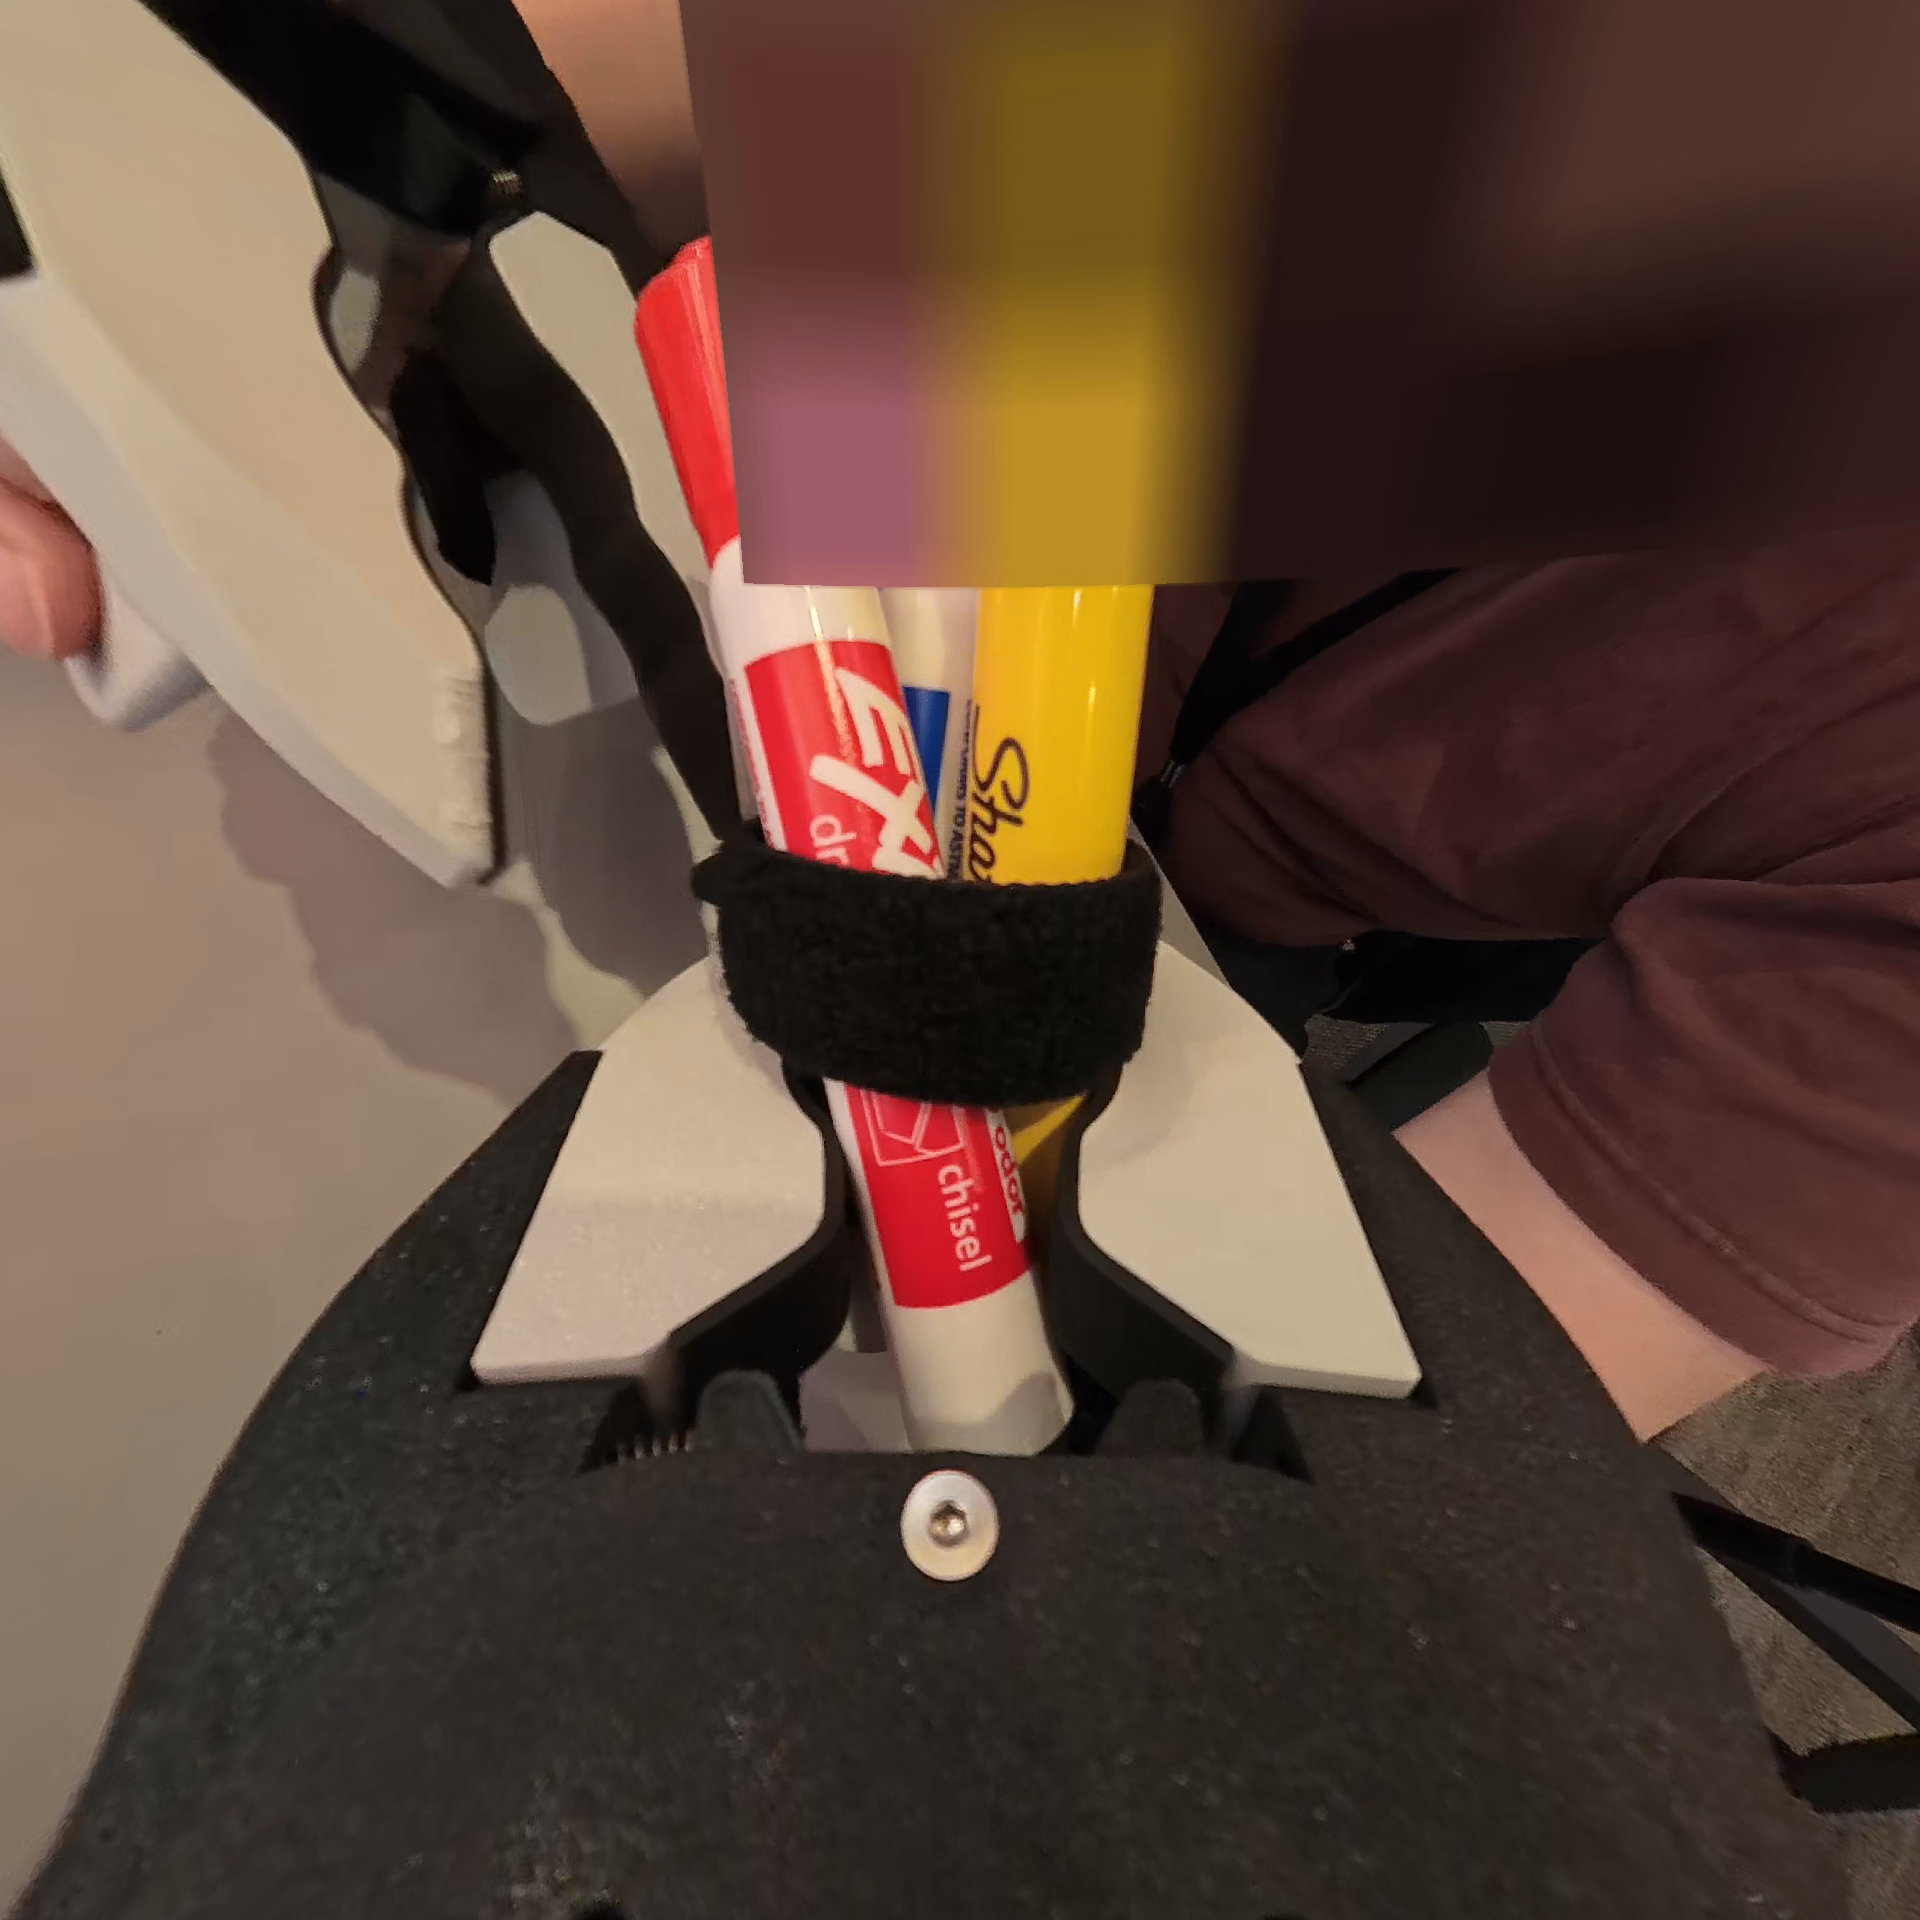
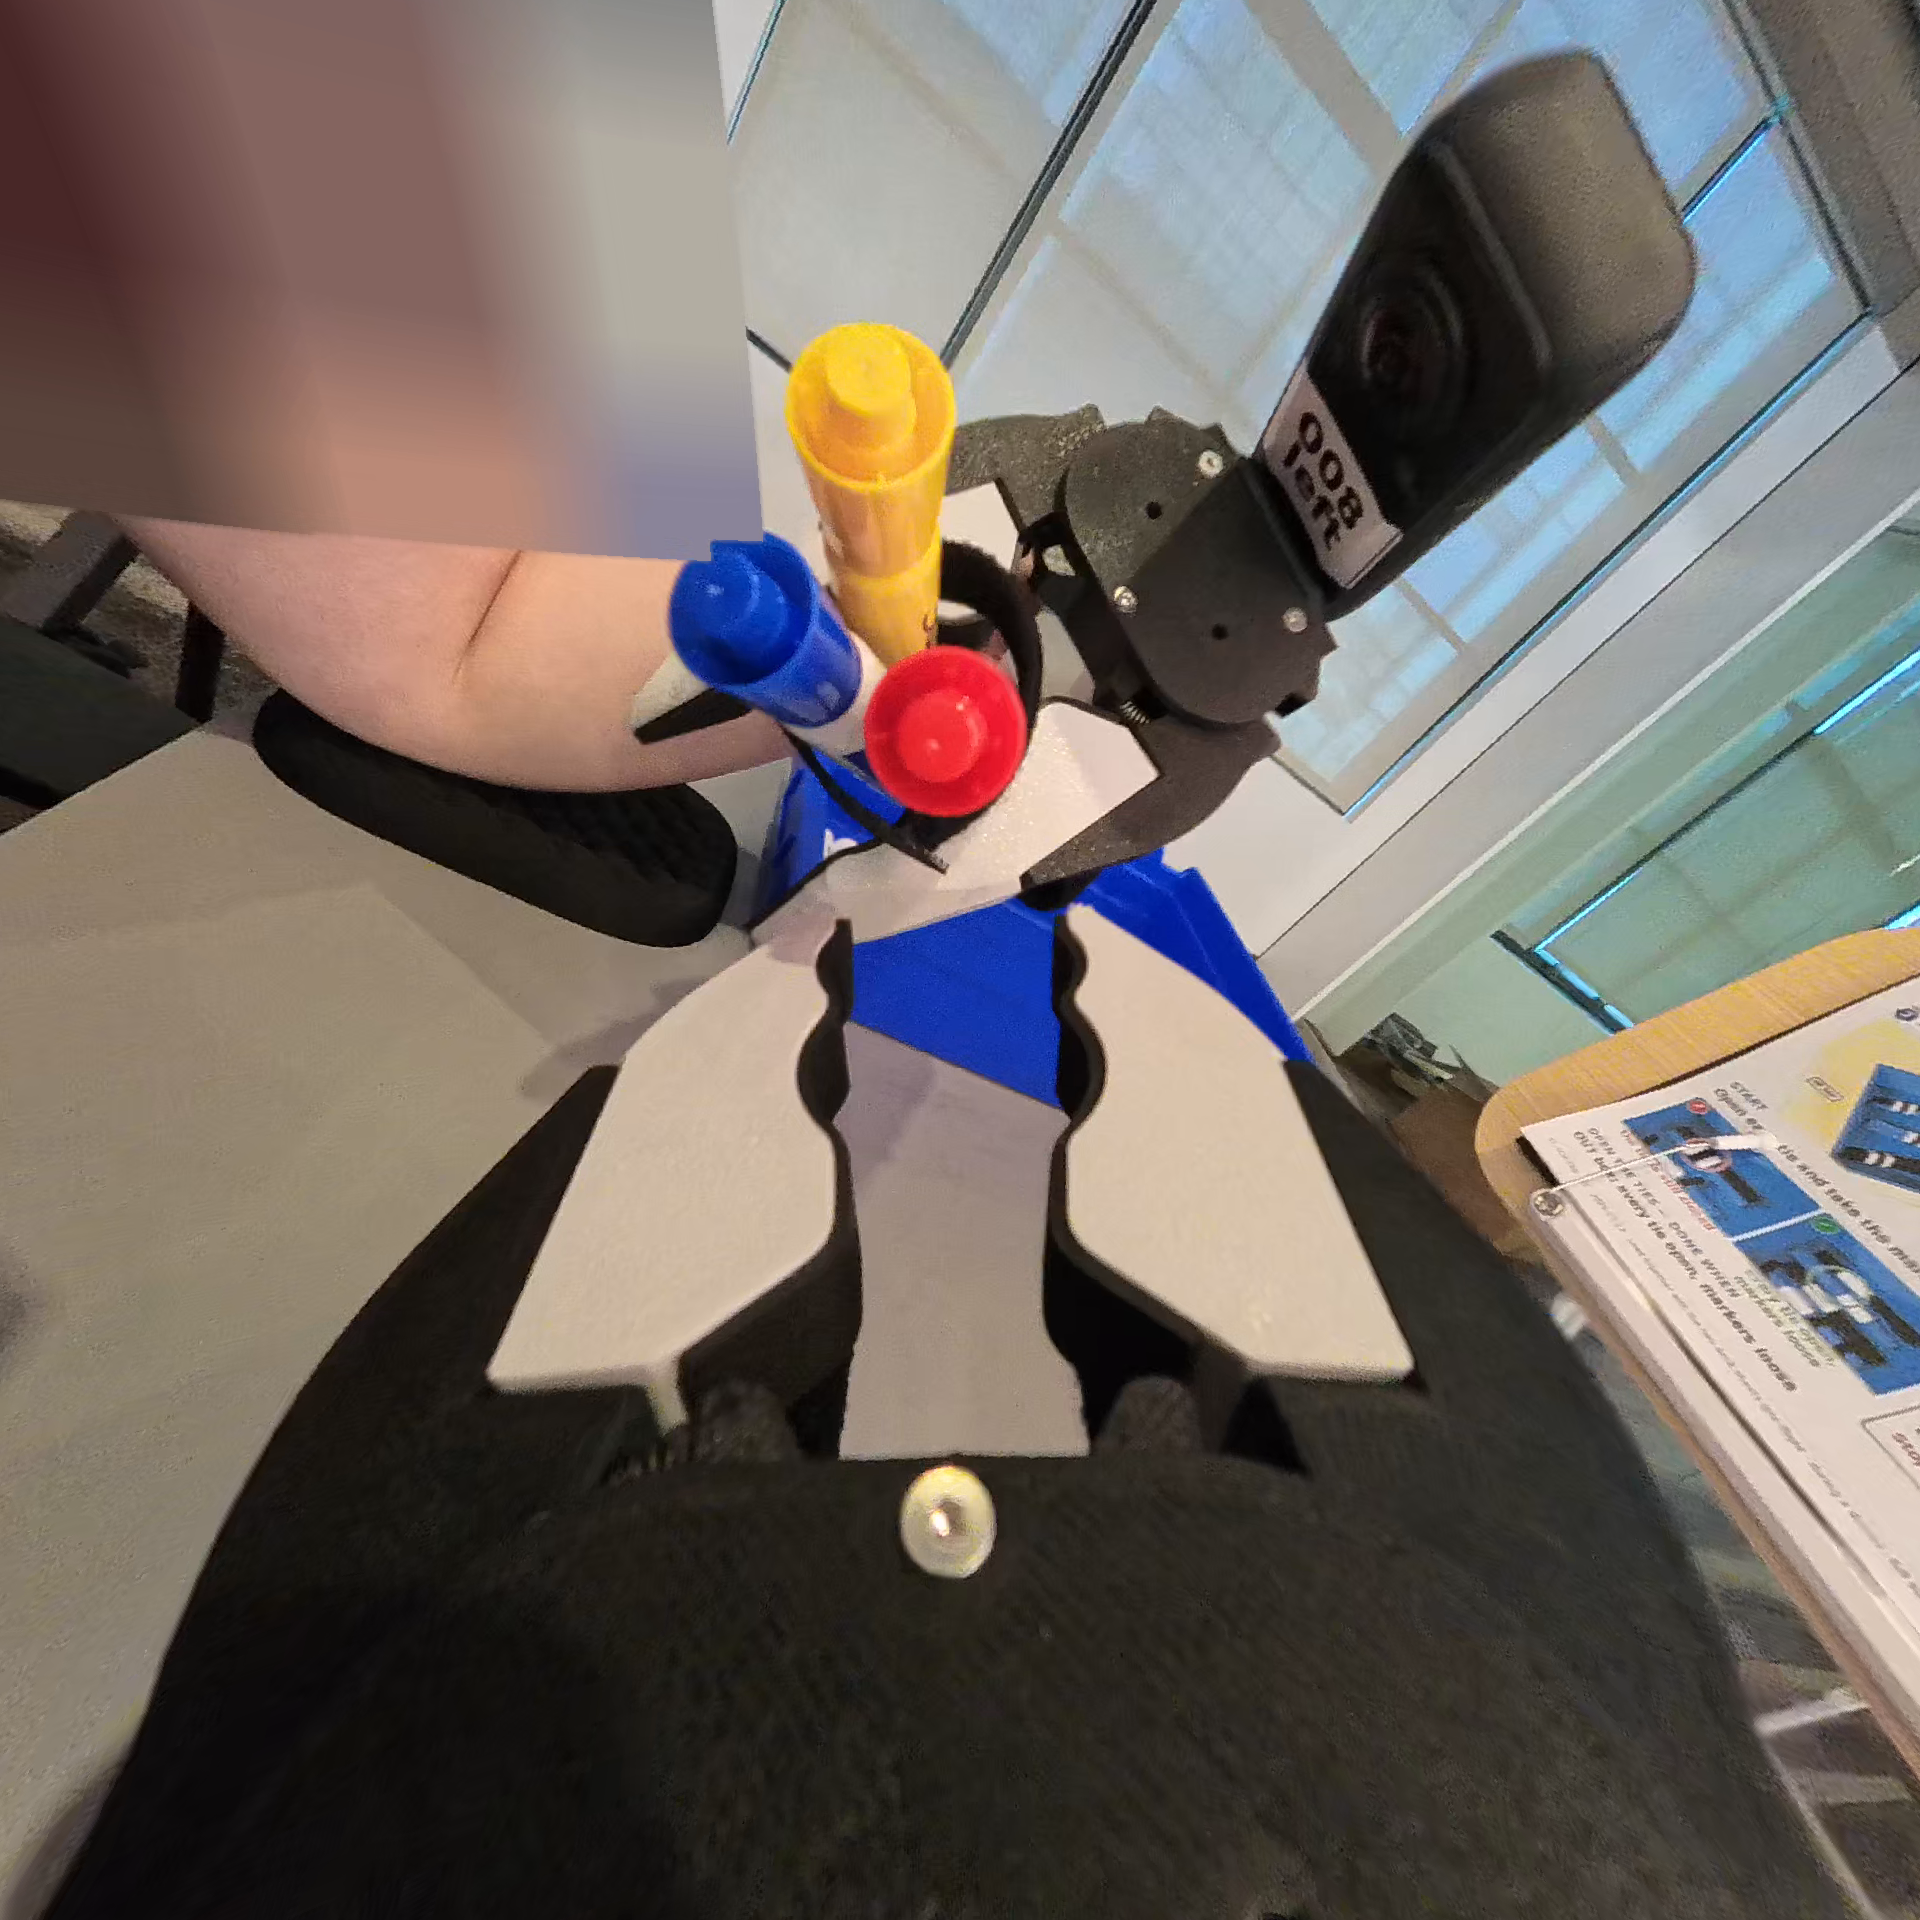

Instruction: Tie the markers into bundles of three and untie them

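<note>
My left gripper (image 1: 935, 1049) is shut on a bundle of three markers: a red one (image 1: 883, 935), a blue one (image 1: 930, 748) and a yellow one (image 1: 1060, 727). A black hook-and-loop strap (image 1: 935, 977) is wrapped around them just beyond the fingertips. The upper ends are hidden by a blurred patch. In the right wrist view the left gripper (image 2: 1039, 790) holds the bundle with caps toward me: yellow (image 2: 873, 457), blue (image 2: 758, 634), red (image 2: 940, 727), and the strap (image 2: 1003, 613). My right gripper (image 2: 951, 997) is open and empty just short of the bundle; it also shows in the left wrist view (image 1: 530, 790).
A blue bin (image 2: 966, 997) stands on the grey table (image 2: 208, 1039) under the bundle. An instruction sheet (image 2: 1766, 1195) lies on a wooden surface at the right. A person's forearm (image 2: 416, 644) rests on a black armrest (image 2: 499, 831). Windows are behind.
</note>
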Motion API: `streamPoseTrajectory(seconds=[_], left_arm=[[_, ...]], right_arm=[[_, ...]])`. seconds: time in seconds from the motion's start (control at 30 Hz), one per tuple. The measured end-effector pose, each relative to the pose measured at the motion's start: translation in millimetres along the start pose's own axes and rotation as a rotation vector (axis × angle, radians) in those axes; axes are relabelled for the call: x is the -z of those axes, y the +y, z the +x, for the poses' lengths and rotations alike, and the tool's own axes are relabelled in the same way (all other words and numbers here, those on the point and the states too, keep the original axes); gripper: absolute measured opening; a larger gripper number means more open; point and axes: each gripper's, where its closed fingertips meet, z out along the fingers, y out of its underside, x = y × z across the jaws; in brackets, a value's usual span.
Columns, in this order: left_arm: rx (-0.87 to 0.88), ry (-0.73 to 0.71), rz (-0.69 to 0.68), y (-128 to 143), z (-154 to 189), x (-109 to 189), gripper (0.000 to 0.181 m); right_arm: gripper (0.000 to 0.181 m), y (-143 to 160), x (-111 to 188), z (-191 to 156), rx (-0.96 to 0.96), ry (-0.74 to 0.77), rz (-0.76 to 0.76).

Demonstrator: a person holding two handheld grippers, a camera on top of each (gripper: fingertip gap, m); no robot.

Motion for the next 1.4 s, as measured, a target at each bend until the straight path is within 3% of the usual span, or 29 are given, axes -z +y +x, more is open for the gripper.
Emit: streamPoseTrajectory(seconds=[0.2, 0.3, 0.4, 0.5, 0.6, 0.87, 0.97, 1.1, 1.4], left_arm=[[-0.015, 0.032, 0.008, -2.7, 4.2, -1.4, 0.042], [-0.011, 0.028, -0.005, -0.5, 1.6, -3.4, 0.042], [0.003, 0.0, 0.005, 0.9, -2.5, 0.9, 0.042], [0.006, -0.037, 0.013, 1.0, -5.2, 6.2, 0.042], [0.018, -0.067, 0.034, 0.0, -8.5, 11.5, 0.042], [0.015, -0.1, 0.043, -1.1, -12.1, 14.5, 0.044], [0.017, -0.111, 0.051, -2.3, -13.6, 15.7, 0.044], [0.018, -0.127, 0.036, 0.2, -16.2, 15.4, 0.044], [0.049, -0.152, 0.014, 6.3, -22.2, 16.3, 0.042]], right_arm=[[0.043, -10.5, -2.5, -2.4, 0.13, -0.011, 0.01], [0.039, -7.4, -1.3, 5.1, 0.086, -0.023, -0.019], [0.035, -0.8, 4.9, 2.3, -0.178, -0.071, -0.066], [0.04, 14.3, 10.0, 14.6, -0.553, 0.087, -0.13], [0.041, -8.6, 7.8, 7.9, -0.85, 0.123, 0.08], [0.058, -19.2, -12.2, 1.8, -0.76, 0.395, 0.133], [0.066, -12.0, -18.4, 4.8, -0.831, 0.473, 0.138], [0.064, -12.5, -28.0, 6.6, -1.003, 0.456, 0.233], [0.06, -8.4, -31.8, 14.4, -1.041, 0.622, 0.319]])
